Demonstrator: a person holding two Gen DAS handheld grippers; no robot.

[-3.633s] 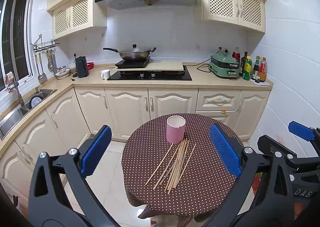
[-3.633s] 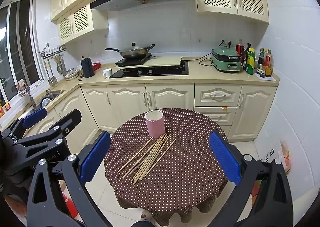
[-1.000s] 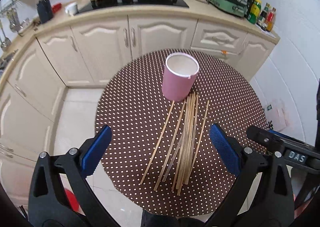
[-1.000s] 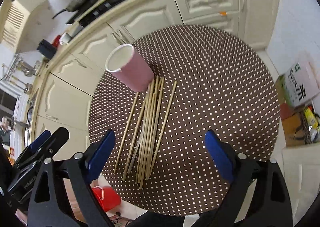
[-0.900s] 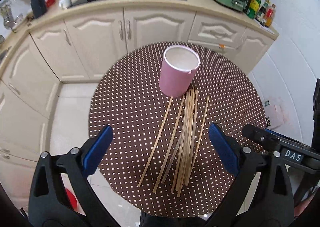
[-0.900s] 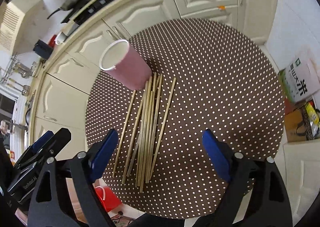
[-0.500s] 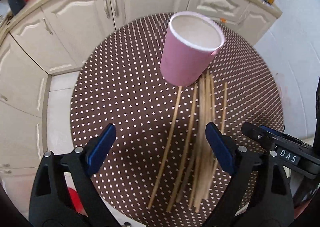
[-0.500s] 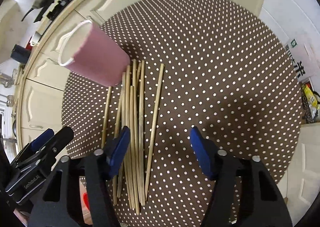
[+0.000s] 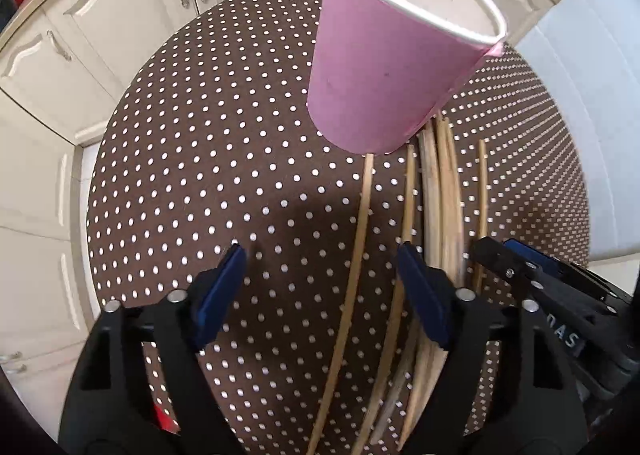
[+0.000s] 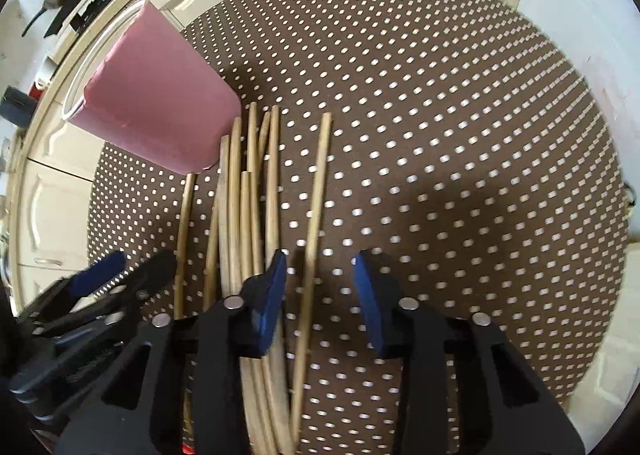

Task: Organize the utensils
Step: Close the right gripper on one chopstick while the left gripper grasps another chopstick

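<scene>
Left gripper: jaws being narrowed around leftmost chopstick, pads not yet touching.
Right gripper: being closed around lone right chopstick, nothing gripped.
Chopsticks: lying beside pink cup on dotted table.
Risk: neighbouring sticks being caught or rolled away; cup being tipped.

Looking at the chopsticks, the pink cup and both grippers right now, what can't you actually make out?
- Near ends of the chopsticks: hidden under the left gripper and right gripper, then cut off by the bottom edge in both wrist views.
- Exact chopstick count: the bunch overlaps and blurs.
- Bottom of the pink cup: its interior shows only in the left view, and its near wall hides the base.
- Whether the pads touch a stick: unclear.
</scene>
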